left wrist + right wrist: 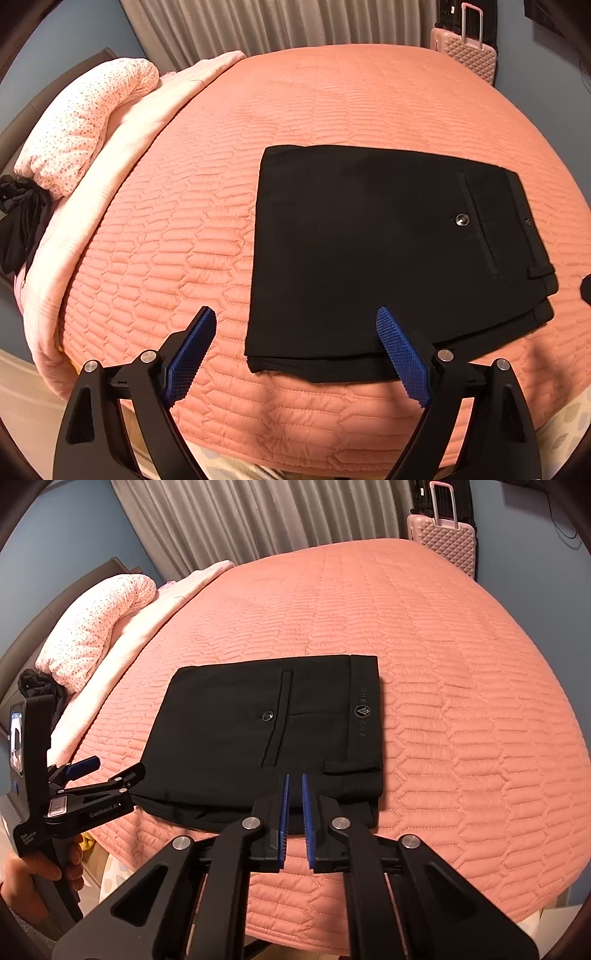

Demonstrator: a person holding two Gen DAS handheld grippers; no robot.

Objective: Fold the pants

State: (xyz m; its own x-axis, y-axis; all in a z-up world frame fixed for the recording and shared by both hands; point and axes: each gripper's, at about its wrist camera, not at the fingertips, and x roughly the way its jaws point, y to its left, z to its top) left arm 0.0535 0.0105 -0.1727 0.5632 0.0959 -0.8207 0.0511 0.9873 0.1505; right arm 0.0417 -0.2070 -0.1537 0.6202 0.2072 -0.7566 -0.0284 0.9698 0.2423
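Observation:
The black pants (pixel 369 251) lie folded into a flat rectangle on the salmon quilted bed, back pocket button and waistband up; they also show in the right wrist view (pixel 258 734). My left gripper (pixel 295 317) is open and empty, hovering at the near left corner of the pants; it also shows from the side in the right wrist view (pixel 110 768). My right gripper (pixel 293 779) is nearly closed with a thin gap between its blue pads, empty, just above the near edge of the pants by the waistband.
The bed (pixel 461 701) spreads wide around the pants. A spotted pillow (pixel 85 122) and pale folded blanket (pixel 122 155) lie at the left, with a black garment (pixel 18 218) beside them. A pink suitcase (pixel 441 539) stands beyond the far corner, curtains behind.

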